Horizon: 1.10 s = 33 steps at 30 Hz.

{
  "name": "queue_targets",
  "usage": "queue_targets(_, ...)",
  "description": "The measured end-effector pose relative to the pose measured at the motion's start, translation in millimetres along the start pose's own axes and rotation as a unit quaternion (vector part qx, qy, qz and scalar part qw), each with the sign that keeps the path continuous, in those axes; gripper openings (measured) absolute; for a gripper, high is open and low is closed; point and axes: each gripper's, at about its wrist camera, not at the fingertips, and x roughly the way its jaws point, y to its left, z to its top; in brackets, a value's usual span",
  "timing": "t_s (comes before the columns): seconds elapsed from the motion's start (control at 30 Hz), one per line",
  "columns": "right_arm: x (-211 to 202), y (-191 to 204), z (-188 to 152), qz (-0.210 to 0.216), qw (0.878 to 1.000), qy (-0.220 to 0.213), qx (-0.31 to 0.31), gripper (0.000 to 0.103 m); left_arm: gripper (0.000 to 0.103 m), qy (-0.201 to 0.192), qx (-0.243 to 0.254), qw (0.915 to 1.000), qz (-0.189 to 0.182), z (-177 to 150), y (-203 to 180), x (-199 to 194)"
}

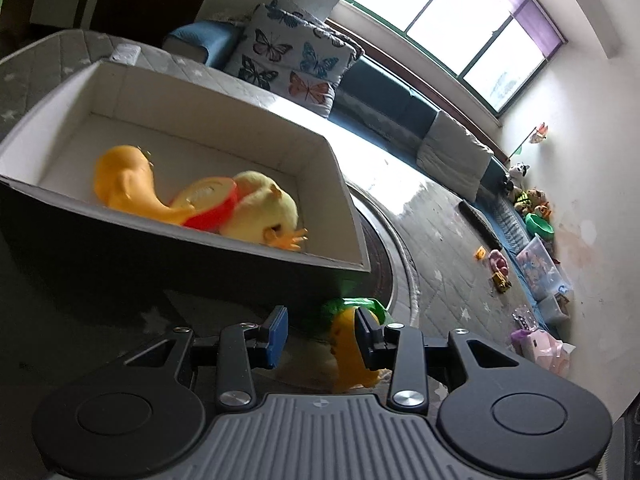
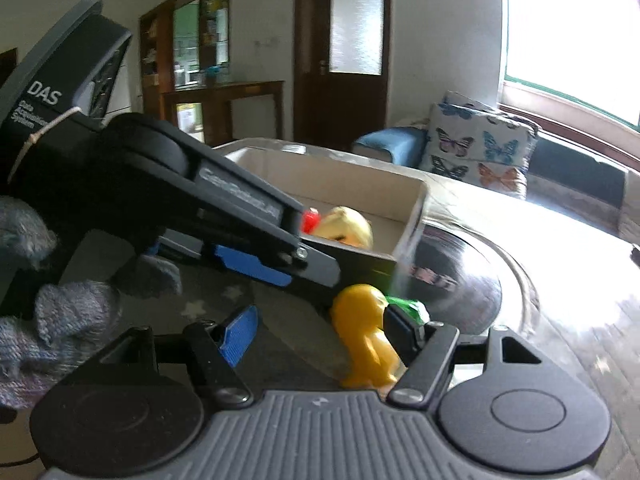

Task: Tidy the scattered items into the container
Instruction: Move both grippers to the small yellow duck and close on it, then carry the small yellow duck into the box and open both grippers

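Note:
A dark box with a white inside [image 1: 224,120] holds an orange toy [image 1: 124,184] and a yellow plush with a red band [image 1: 260,208]. My left gripper [image 1: 322,332] is open in front of the box's near wall. A yellow toy with a green part [image 1: 346,344] stands on the mat just by its right finger. In the right wrist view the same yellow toy [image 2: 362,328] stands between the open fingers of my right gripper [image 2: 320,332], close to the right finger. The left gripper's body [image 2: 224,208] crosses this view above, hiding part of the box [image 2: 412,216].
A round dark mat with a pale rim [image 1: 384,256] lies beside the box. A butterfly cushion [image 1: 288,52] and blue seat pads [image 1: 384,96] run along the window wall. Several toys and boxes [image 1: 536,256] crowd the far corner. A gloved hand [image 2: 60,312] holds the left gripper.

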Motion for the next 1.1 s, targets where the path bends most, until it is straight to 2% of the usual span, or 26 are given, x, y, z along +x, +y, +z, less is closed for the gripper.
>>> queue_targets(0.1,0,-11,-5,-0.013,1.000,0.001,0.017,0.071,0.039,0.002,-0.007,0.9999,-0.007,-2,0,5)
queue_targets(0.37,19,-26,-19,-0.018,0.998,0.031,0.052,0.069,0.039,0.002,-0.014,0.9998,-0.017,-3,-2,15)
queue_targets(0.43,23,-30,-22,-0.018,0.997,0.034,0.064,0.062,0.040,0.004,-0.011,0.9998,-0.015,-4,-4,17)
queue_targets(0.57,28,-34,-27,-0.015,0.996,0.037,0.076,0.058,0.040,0.006,-0.007,0.9998,-0.020,-4,-8,21)
queue_targets(0.8,31,-36,-30,-0.014,0.996,0.037,0.085,0.039,0.040,0.013,-0.001,0.9999,-0.011,-3,-11,27)
queue_targets(1.1,28,-29,-29,-0.008,0.996,0.034,0.086,0.033,0.038,0.033,-0.004,0.9994,-0.003,-10,-7,34)
